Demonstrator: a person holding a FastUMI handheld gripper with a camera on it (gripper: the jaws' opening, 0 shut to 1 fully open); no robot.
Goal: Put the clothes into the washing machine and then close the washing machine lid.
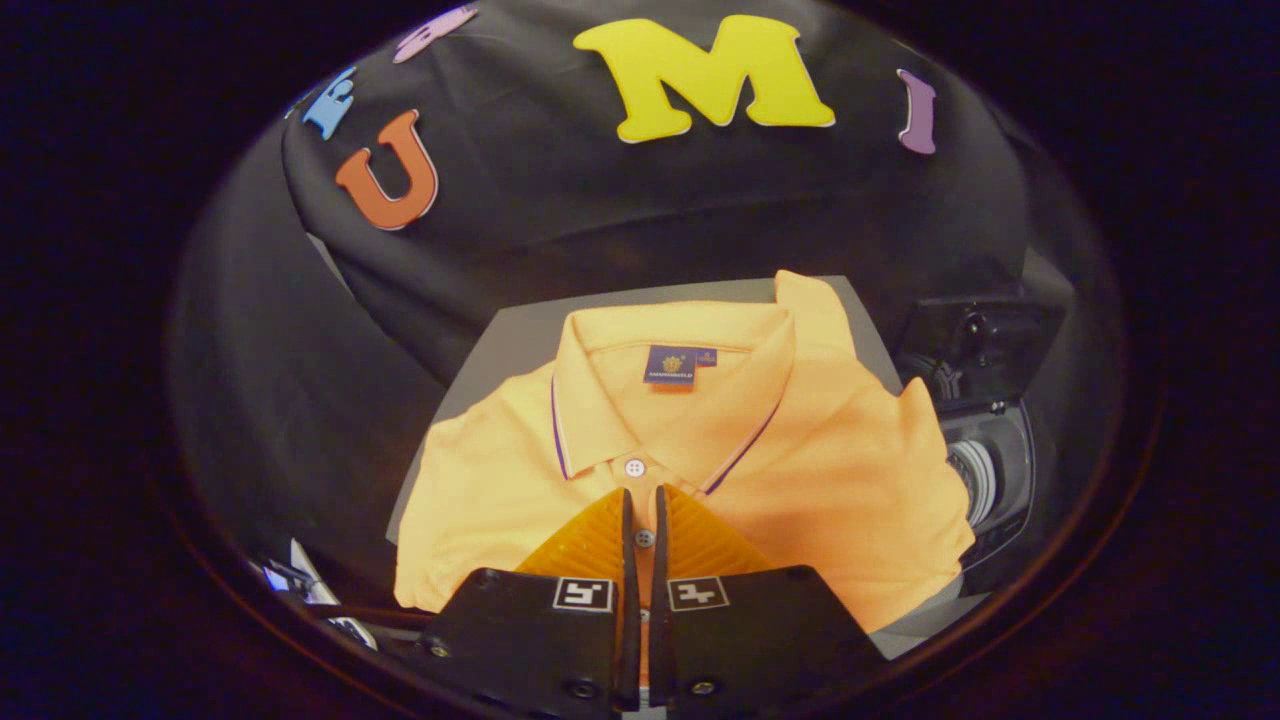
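The gripper point(640, 500) is hovering low-centre, fingers nearly pressed together over the placket of the folded orange polo shirt point(800, 470). The shirt is overhanging the grey board point(520, 345); the washing machine point(985, 440) is sitting at the right.

black gripper point(643, 500) body, square markers, screws, ridged fingers point(590, 535) nearly closed.

Folded orange polo shirt point(690, 470) lying flat on a grey desk point(520, 340), collar toward twelve o'clock. The tool point(641, 510) rests over the button placket, fingers nearly together with a narrow slit between; whether they pinch fabric is unclear. A dark machine point(985, 440), possibly the washing machine, stands at three o'clock.
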